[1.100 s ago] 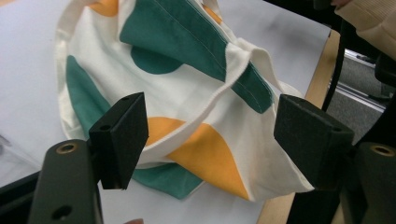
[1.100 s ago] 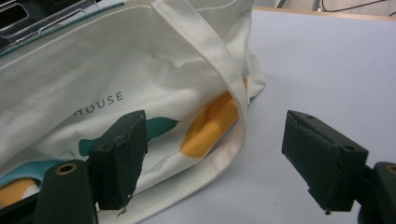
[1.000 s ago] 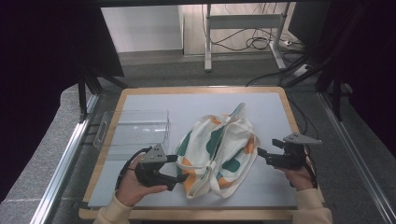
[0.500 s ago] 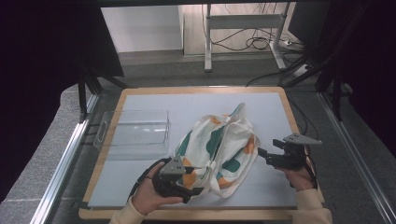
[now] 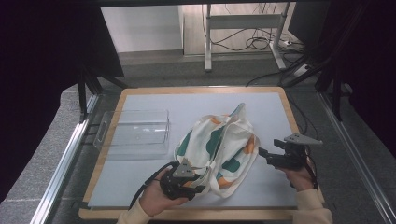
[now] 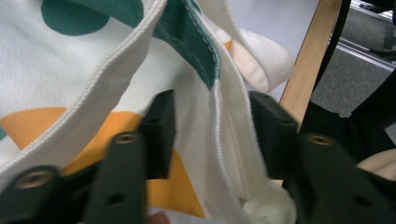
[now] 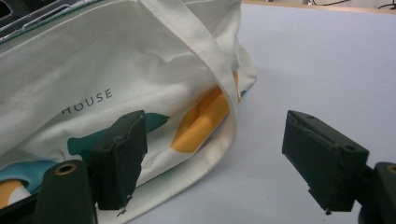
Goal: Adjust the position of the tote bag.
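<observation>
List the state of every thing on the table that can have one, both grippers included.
Tote bag: lying crumpled on the mat, handle loose.
Clear plastic box: upright, empty, apart from the bag.
Left gripper: has just been closing, bag hem between its fingers.
Right gripper: open, beside the bag, holding nothing.

The cream cloth tote bag (image 7: 116,79) with green and orange patches bears dark capitals reading "HOUSE". No other lettering is legible.

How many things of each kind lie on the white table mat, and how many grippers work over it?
Cloth bag: 1
Clear plastic tray: 1
Grippers: 2, left gripper and right gripper
Total: 4
</observation>
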